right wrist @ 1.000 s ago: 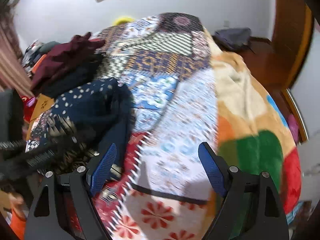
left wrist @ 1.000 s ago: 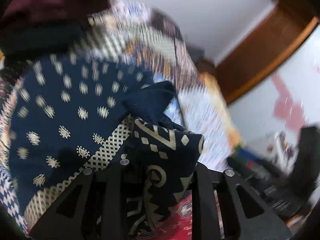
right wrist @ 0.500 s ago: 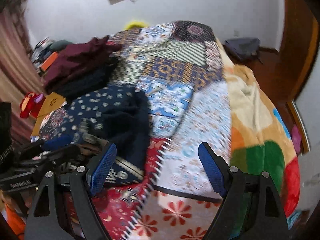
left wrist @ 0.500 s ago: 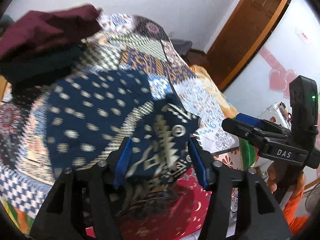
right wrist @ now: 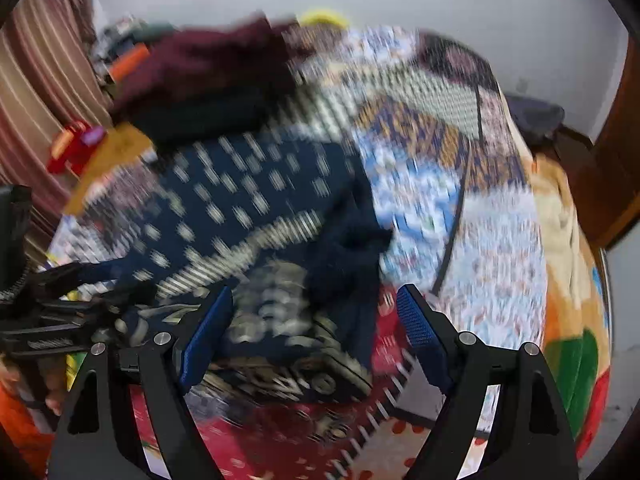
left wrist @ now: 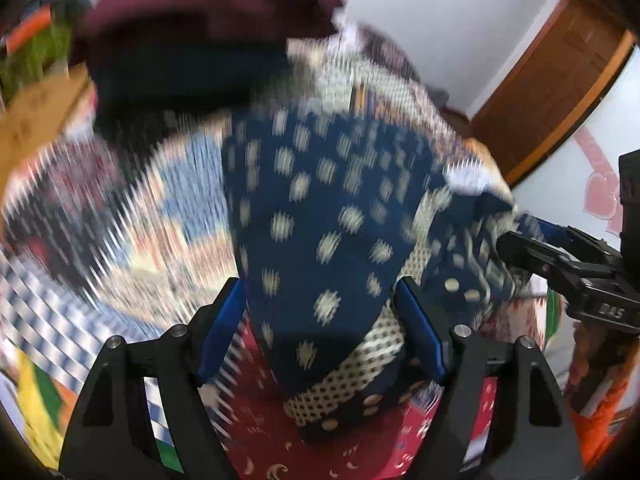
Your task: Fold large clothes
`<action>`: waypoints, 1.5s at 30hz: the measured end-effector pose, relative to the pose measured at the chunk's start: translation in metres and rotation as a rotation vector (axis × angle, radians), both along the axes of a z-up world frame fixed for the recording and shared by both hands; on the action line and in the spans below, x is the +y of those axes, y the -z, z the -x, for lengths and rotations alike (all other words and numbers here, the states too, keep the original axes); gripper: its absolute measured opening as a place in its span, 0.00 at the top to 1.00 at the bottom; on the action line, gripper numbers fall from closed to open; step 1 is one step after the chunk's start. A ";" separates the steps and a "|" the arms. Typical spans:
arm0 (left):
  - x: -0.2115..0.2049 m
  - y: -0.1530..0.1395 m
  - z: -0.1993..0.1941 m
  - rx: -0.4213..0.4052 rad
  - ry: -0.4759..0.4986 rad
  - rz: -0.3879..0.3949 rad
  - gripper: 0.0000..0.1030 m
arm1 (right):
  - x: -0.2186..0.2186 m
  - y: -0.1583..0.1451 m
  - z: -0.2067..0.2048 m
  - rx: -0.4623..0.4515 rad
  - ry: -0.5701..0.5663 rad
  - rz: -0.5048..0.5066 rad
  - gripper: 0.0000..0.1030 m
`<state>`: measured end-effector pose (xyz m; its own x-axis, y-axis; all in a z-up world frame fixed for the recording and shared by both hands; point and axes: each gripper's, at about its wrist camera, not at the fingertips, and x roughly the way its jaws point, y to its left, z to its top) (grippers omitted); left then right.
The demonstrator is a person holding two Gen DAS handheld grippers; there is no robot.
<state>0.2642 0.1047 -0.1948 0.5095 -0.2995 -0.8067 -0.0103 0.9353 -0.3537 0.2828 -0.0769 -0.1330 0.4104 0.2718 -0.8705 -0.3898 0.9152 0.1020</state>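
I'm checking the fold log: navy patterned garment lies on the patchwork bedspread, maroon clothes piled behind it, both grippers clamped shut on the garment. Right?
Not the grippers. The left wrist view shows the left gripper opening, pads clear of the navy garment; the right gripper is open too.

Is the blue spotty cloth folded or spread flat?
Partly folded: the blue spotty cloth lies on the bed, its right edge bunched and doubled over.

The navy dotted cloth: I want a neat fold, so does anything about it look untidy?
Yes. The navy dotted cloth lies mostly flat on the bedspread, but its near right end is bunched into a dark crumpled heap instead of lying smooth. Motion blur hides finer creases.
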 end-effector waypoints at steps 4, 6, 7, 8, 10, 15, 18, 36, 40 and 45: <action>0.009 0.018 0.012 0.007 -0.025 0.083 0.17 | -0.031 0.022 0.005 0.106 0.024 -0.114 0.16; 0.013 0.021 0.013 0.014 -0.025 0.118 0.17 | -0.036 0.020 0.006 0.115 0.015 -0.133 0.16; 0.015 0.022 0.014 0.019 -0.026 0.130 0.17 | -0.038 0.018 0.006 0.116 0.011 -0.128 0.16; 0.017 0.023 0.013 0.024 -0.023 0.137 0.17 | -0.039 0.014 0.006 0.112 0.006 -0.114 0.16; 0.020 0.019 0.016 0.021 -0.013 0.130 0.17 | -0.039 0.007 0.004 0.102 -0.004 -0.092 0.16; 0.022 -0.009 0.023 -0.019 -0.001 0.025 0.17 | -0.038 -0.012 -0.007 0.082 -0.007 -0.104 0.16; 0.020 -0.019 0.015 -0.039 -0.010 -0.032 0.17 | -0.035 -0.021 -0.016 0.054 -0.002 -0.127 0.16; 0.047 0.019 -0.047 0.101 -0.018 0.227 0.17 | -0.016 0.047 -0.091 0.341 0.006 -0.219 0.16; 0.045 0.032 -0.064 0.133 -0.006 0.297 0.17 | -0.007 0.058 -0.107 0.401 -0.017 -0.255 0.16; 0.042 0.045 -0.081 0.174 -0.001 0.354 0.13 | -0.003 0.074 -0.127 0.450 -0.016 -0.320 0.16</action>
<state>0.3447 0.1467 -0.2394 0.3752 -0.5737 -0.7280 -0.0995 0.7560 -0.6470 0.4101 -0.0800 -0.2071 0.0105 0.5549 -0.8319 -0.2567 0.8055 0.5340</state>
